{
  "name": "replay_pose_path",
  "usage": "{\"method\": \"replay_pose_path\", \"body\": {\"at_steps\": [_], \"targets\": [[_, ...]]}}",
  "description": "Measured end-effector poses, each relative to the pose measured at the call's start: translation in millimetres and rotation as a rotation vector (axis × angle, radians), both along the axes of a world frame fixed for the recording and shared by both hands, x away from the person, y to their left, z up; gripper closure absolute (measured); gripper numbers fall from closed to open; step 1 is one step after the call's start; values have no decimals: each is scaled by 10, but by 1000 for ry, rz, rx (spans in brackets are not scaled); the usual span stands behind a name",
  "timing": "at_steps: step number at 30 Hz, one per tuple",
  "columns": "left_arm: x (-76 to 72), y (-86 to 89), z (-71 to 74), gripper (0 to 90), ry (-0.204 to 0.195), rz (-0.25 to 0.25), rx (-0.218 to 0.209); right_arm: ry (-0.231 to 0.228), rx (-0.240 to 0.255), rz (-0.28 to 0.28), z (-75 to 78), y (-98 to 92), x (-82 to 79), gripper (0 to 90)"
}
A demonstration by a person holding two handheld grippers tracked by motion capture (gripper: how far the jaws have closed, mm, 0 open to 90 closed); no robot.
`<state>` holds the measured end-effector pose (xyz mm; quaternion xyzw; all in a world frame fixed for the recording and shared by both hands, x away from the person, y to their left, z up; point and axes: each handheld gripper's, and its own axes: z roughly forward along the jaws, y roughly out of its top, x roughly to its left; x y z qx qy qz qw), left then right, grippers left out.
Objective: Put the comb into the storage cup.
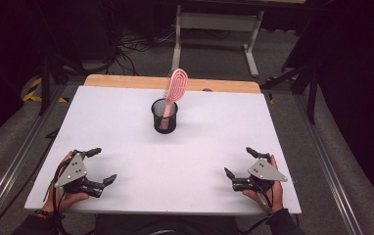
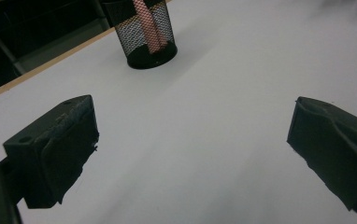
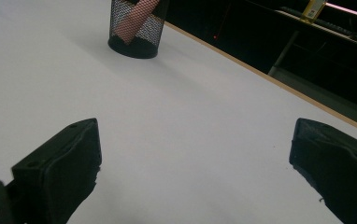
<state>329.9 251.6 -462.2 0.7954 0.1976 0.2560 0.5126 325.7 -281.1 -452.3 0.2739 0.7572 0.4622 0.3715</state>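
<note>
Pink hairbrush (image 1: 175, 90) stands handle-down, leaning, in black mesh cup (image 1: 164, 117) mid-table (image 1: 126, 107). Left hand-held gripper (image 1: 102, 166) and right hand-held gripper (image 1: 239, 160) rest near front edge, jaws spread, empty, well apart from cup.

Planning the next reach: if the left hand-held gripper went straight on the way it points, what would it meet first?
Probably the mesh cup holding the pink brush. The left hand-held gripper is open, with bare table ahead. The cup sits slightly left of its line, so it might just pass.

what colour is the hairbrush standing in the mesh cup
Pink: the slotted plastic hairbrush stands handle-down in the black wire-mesh cup, clearest in the high view.
</note>
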Motion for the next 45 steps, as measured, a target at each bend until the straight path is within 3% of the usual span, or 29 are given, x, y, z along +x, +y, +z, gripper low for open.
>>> {"method": "replay_pose_path", "body": {"at_steps": [16, 35, 45], "targets": [[11, 3, -5, 25, 7, -5, -10, -1, -7, 17, 1, 64, -9, 33], [45, 18, -10, 26, 17, 5, -18, 2, 12, 0, -20, 56, 9, 34], [44, 54, 0, 29, 18, 12, -44, 2, 15, -19, -3, 53, 26, 35]]}}
